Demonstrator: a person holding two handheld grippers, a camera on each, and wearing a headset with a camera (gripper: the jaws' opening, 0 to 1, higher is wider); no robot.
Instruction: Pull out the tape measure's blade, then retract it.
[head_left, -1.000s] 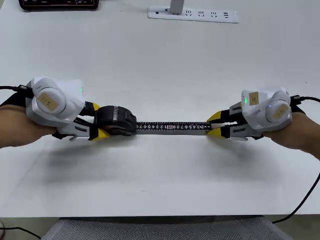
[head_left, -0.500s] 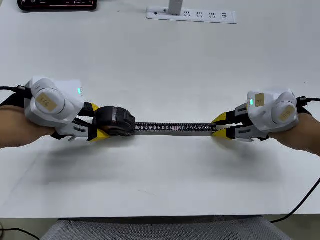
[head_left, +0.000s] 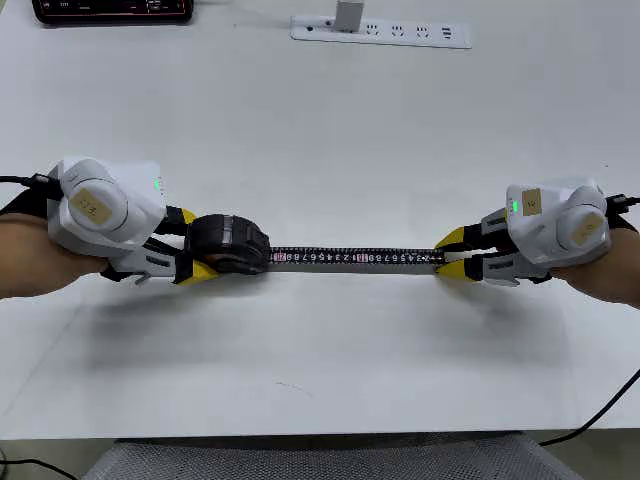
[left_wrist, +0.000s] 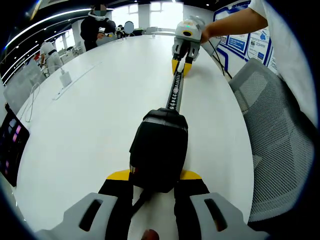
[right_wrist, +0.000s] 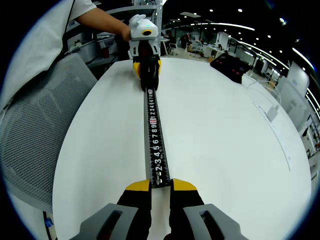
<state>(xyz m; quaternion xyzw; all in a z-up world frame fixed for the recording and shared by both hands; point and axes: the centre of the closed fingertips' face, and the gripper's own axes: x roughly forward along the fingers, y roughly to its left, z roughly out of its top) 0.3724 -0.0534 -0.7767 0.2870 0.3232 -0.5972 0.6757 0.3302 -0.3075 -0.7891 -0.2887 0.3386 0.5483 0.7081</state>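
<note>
The white surface (head_left: 330, 150) carries it all. The tape measure lies stretched parallel to its near edge, roughly midway between the left and right edges. The left claw (head_left: 198, 242) is closed round the black case (head_left: 232, 240), a yellow tip on each flank, with the case resting on the surface. I'd call that the right place to take it: a hard, compact shell, probably weighty for its size, that won't give under a squeeze (the flanks look rubbery, so little risk of slipping). From its mouth the blade (head_left: 355, 258) runs straight toward the right edge, numbers up, on the surface or just above it; I can't tell which. The right claw (head_left: 453, 256) is nearly closed, pinching the blade's very end between its tips. The blade is another matter, to my eye: thin sprung steel, stiff in a straight pull yet quick to kink if twisted, smooth-faced, and tugged homeward by the spring. The end is the place to hold, and it wants walking back to the case, not letting fly.
</note>
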